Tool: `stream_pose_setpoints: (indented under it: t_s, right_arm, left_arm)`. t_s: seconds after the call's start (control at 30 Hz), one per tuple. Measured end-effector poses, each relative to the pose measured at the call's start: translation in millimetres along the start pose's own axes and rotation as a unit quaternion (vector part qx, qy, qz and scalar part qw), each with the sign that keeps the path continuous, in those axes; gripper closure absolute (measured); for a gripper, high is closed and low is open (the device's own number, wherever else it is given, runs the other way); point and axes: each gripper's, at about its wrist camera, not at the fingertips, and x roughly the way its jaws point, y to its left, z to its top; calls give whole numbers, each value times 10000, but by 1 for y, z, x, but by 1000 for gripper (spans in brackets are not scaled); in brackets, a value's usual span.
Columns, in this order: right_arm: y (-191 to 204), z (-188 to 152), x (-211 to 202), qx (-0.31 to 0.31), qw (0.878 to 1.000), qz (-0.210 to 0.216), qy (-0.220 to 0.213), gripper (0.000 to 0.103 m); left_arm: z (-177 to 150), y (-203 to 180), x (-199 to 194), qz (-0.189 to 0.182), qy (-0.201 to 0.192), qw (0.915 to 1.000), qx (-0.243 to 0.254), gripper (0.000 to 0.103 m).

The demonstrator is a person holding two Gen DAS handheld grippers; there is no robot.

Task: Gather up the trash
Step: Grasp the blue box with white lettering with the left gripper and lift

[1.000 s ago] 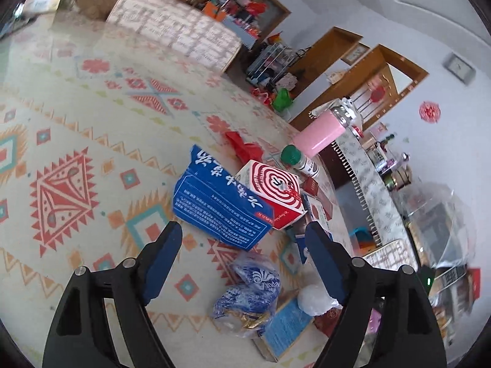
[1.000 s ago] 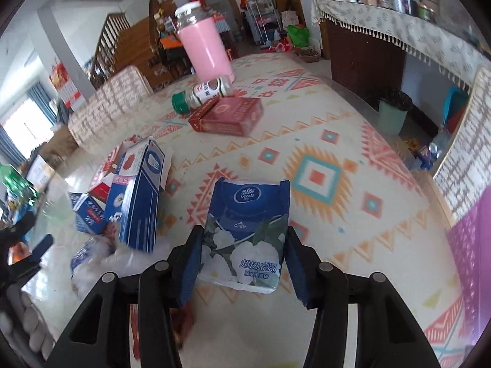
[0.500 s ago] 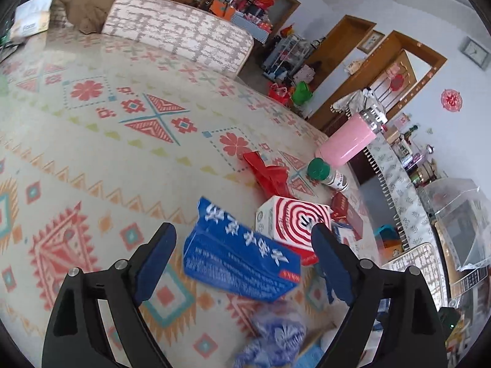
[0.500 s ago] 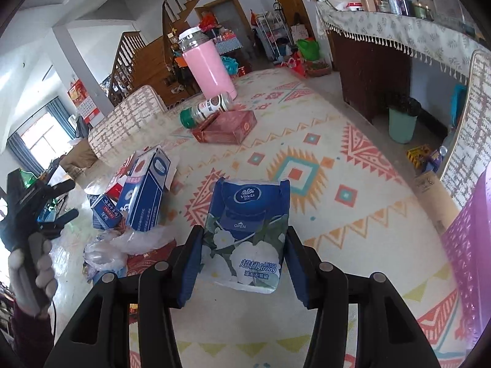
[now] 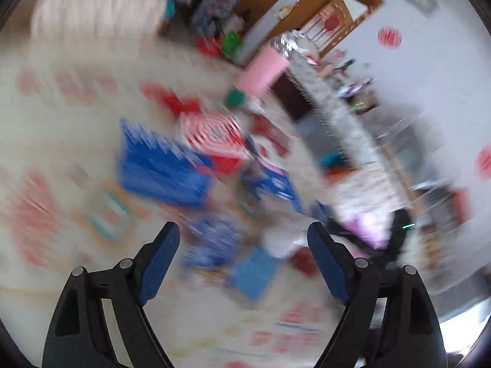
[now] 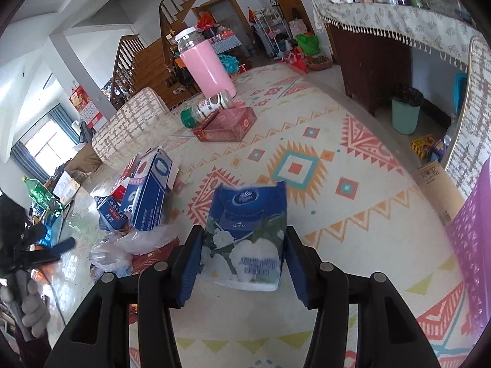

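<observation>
- Between the right gripper's (image 6: pixel 244 256) two blue fingers (image 6: pixel 191 266) sits a soft tissue pack (image 6: pixel 248 233), blue on top with white flowers. Both fingers press its sides, so the gripper is closed onto the pack and holds it up over the patterned cloth (image 6: pixel 337 159).
- The pack is squashy. It could slide out if the squeeze gets loose or the hand swings fast.
- The purple basket (image 6: pixel 472 230) is at the right edge. I think the pack should go there. If the hand lets go too soon, the pack will land on the cloth instead.
- The left gripper (image 5: pixel 244 239) has its fingers spread wide, and nothing is between them. Its picture is very blurry, so small things there are hard to tell.
- Under the left gripper is the trash pile: a big blue box (image 5: pixel 159 165), a box with red and white rings (image 5: pixel 214 132) and a crinkly blue bag (image 5: pixel 211 242). A fast reach could knock the boxes over.
- Farther off, in the right view, a red box (image 6: pixel 225 124) lies with a green-capped bottle (image 6: pixel 207 107) touching it. A tall pink cup (image 6: pixel 204 64) stands behind them.
</observation>
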Motion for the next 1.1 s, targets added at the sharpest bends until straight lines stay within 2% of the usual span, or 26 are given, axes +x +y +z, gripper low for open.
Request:
stream_pose_setpoints:
  t_s: [0.03, 0.1, 0.13, 0.23, 0.3, 0.4, 0.47, 0.53, 0.57, 0.67, 0.73, 0.83, 1.0, 1.1]
  right_arm:
    - [1, 0, 0, -13, 10000, 7, 7, 47]
    - [5, -1, -1, -100, 9999, -29, -24, 47]
    - [6, -2, -2, -137, 9999, -48, -48, 47]
    - [10, -2, -4, -263, 9994, -132, -161, 47]
    - [10, -1, -2, -315, 9992, -208, -147, 47]
    - [7, -1, 4, -303, 9992, -239, -54, 47]
    - [6, -1, 7, -315, 9991, -280, -15, 47]
    - [6, 0, 8, -325, 9990, -292, -1, 47]
    - [6, -1, 8, -336, 9990, -301, 5, 47]
    - [7, -1, 12, -356, 9989, -306, 56, 47]
    - [8, -1, 13, -382, 9988, -309, 83, 47]
    - [10, -2, 15, -436, 9985, -329, 102, 47]
    - [9, -2, 15, -419, 9985, -314, 126, 47]
    - [8, -2, 15, -409, 9986, -300, 139, 47]
  left_arm:
    - [4, -5, -3, 322, -121, 9991, 228, 17]
    - [20, -15, -3, 966, -351, 9920, 735, 15]
    - [28, -16, 1, 1037, -363, 9906, 815, 15]
    - [60, -7, 22, 976, -355, 9920, 711, 15]
    - [73, 1, 37, 892, -215, 9941, 584, 15]
    - [85, 15, 67, 866, 214, 9945, 554, 15]
    - [83, 21, 88, 846, 642, 9925, 608, 15]
    - [77, 26, 98, 621, 998, 9912, 612, 15]
    - [71, 29, 99, 342, 1189, 9905, 601, 15]
    - [55, 34, 90, -157, 1351, 9890, 574, 15]
    - [46, 34, 82, -313, 1329, 9891, 543, 15]
    - [32, 33, 70, -198, 1242, 9904, 579, 15]
    - [14, 21, 71, 537, 1116, 9875, 972, 15]
    - [10, 20, 73, 724, 989, 9878, 959, 17]
